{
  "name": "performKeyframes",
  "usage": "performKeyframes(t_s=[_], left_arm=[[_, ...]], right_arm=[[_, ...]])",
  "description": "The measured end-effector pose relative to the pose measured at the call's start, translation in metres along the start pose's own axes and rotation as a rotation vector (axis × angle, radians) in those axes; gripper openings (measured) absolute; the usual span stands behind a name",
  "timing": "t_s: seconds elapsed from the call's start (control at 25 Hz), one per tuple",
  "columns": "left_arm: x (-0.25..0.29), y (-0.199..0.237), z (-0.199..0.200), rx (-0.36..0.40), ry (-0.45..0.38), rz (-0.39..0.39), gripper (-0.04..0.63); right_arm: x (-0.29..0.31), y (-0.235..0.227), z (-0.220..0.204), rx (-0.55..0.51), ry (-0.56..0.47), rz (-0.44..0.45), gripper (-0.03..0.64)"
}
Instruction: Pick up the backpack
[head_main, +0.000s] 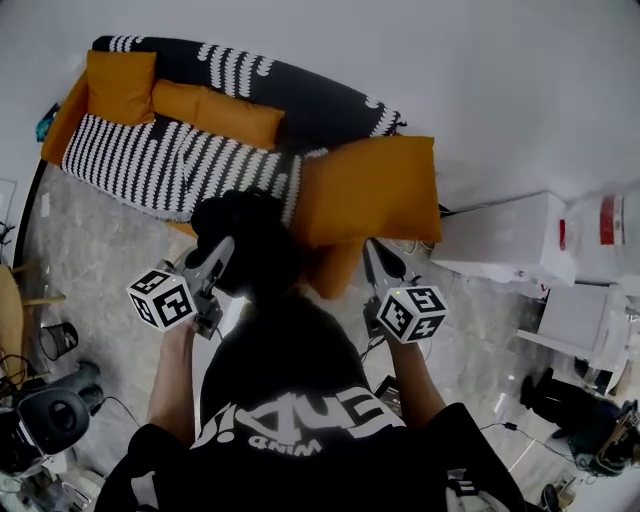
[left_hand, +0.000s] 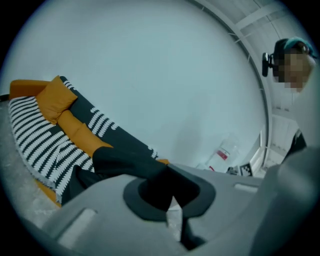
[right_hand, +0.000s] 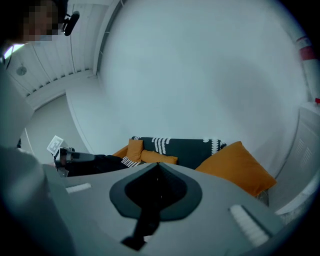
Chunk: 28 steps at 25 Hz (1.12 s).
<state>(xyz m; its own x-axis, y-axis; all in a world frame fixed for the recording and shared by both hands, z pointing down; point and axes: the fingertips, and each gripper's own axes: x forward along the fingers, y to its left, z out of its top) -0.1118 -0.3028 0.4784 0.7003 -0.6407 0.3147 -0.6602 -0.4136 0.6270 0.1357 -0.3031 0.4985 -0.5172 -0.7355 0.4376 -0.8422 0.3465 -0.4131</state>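
My left gripper (left_hand: 171, 199) pinches backpack (left_hand: 125, 160) fabric; right gripper (right_hand: 157, 167) pressed together, apparently empty. 1-sided pinch may slip, backpack drops.

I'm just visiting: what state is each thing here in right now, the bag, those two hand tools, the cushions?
Black fabric backpack: held up in the left gripper.
Left gripper: jaws shut on the backpack.
Right gripper: jaws shut, nothing seen between them.
Large orange cushion: tilted at the end of the black-and-white patterned sofa.
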Motion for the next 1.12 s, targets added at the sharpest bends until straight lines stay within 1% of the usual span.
performKeyframes(t_s=[0.12,0.24,0.36,0.48,0.6,0.68,0.76,0.96,1.12], left_arm=[[-0.022,-0.017,-0.002,-0.019,-0.046,0.033,0.006],[-0.047,-0.028,-0.002,-0.009,-0.095,0.048,0.006],[-0.081,-0.037,-0.007,-0.027,-0.140,0.066,0.006],[-0.116,-0.049,-0.016,-0.036,-0.152,0.082,0.006],[-0.135,-0.047,-0.030,-0.056,-0.163,0.103,0.006],[-0.151,-0.045,-0.042,-0.053,-0.165,0.111,0.006],[-0.177,-0.050,-0.059,-0.037,-0.156,0.111,0.006],[-0.239,-0.062,-0.109,-0.026,-0.124,0.091,0.006],[-0.277,-0.073,-0.143,-0.019,-0.084,0.088,0.006]], right_arm=[[0.009,0.004,-0.013,-0.001,0.056,0.075,0.000],[0.020,0.015,-0.022,-0.034,0.090,0.121,0.000],[0.016,0.031,-0.026,-0.041,0.088,0.143,0.000],[0.005,0.052,-0.031,-0.056,0.074,0.155,0.000],[0.006,0.060,-0.039,-0.067,0.075,0.157,0.000],[0.004,0.068,-0.047,-0.072,0.068,0.150,0.000],[-0.010,0.090,-0.060,-0.073,0.053,0.144,0.000],[-0.070,0.152,-0.110,-0.091,0.033,0.132,0.000],[-0.126,0.177,-0.141,-0.091,0.017,0.095,0.000]])
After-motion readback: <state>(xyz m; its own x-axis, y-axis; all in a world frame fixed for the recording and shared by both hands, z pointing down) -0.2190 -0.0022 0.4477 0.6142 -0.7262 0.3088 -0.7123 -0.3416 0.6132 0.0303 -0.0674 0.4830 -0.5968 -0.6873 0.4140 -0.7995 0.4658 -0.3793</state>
